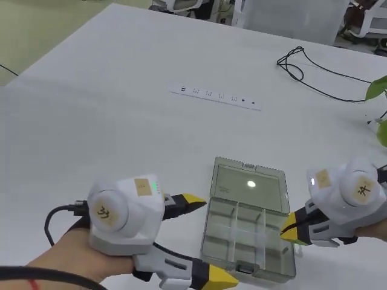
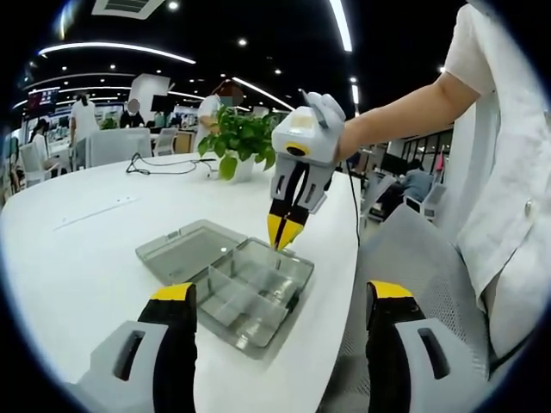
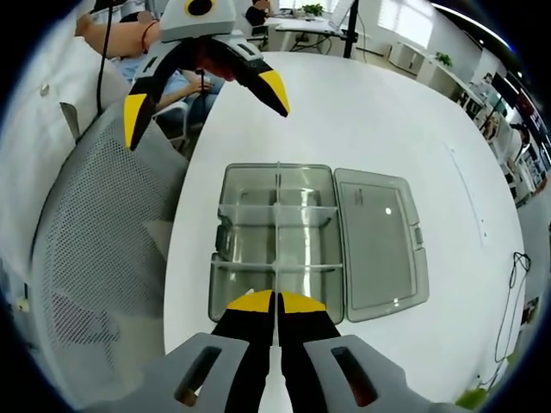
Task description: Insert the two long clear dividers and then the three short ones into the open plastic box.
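the left gripper and right gripper are white housings with black, yellow-tipped jaws and tan stickers. a black cable leaves the left. the sleeve is white; a red band, perhaps string, rings a wrist.

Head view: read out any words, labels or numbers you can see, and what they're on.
Nothing reads clearly.
Left gripper, round cap sticker: handwritten mark, not readable.
Right gripper, cap sticker: handwritten mark, not readable.
White strip on the table: small dark marks, too small to read.
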A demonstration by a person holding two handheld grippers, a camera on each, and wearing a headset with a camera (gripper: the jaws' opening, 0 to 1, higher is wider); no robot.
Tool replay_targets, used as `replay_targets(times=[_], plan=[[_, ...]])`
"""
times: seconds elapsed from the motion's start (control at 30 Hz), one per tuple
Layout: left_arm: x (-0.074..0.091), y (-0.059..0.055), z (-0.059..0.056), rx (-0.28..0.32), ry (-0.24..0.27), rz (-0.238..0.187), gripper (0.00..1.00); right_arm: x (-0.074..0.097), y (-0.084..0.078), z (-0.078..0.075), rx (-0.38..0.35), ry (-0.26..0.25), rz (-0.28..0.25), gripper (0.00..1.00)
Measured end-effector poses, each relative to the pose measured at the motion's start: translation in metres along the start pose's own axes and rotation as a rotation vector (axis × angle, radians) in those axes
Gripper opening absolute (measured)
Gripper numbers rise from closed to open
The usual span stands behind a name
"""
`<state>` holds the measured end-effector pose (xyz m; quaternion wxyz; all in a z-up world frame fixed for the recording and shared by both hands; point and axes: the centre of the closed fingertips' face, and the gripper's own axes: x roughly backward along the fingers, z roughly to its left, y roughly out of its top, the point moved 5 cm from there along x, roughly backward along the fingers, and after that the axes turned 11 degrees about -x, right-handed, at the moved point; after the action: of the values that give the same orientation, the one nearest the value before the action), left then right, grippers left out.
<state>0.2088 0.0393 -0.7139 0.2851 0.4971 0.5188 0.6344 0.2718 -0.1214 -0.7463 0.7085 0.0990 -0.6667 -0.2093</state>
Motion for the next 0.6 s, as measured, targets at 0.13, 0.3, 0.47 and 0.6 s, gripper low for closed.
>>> replay_targets(times=[0.13, 0.3, 0.47, 0.6], plan=[[0.0, -0.001, 0.0, 0.0, -0.002, 0.001, 0.82, -0.002, -0.001, 0.0, 0.005, 0.002, -0.007, 0.02], [0.0, -0.002, 0.0, 0.0, -0.002, 0.004, 0.83, -0.009, -0.003, 0.0, 0.004, 0.003, -0.008, 0.02], [0.001, -0.003, 0.0, -0.002, 0.0, 0.009, 0.84, -0.014, -0.004, 0.0, 0.034, -0.003, 0.011, 0.02], [0.0, -0.003, 0.001, -0.002, 0.001, 0.013, 0.85, -0.016, -0.005, 0.0, 0.03, -0.002, 0.016, 0.02]])
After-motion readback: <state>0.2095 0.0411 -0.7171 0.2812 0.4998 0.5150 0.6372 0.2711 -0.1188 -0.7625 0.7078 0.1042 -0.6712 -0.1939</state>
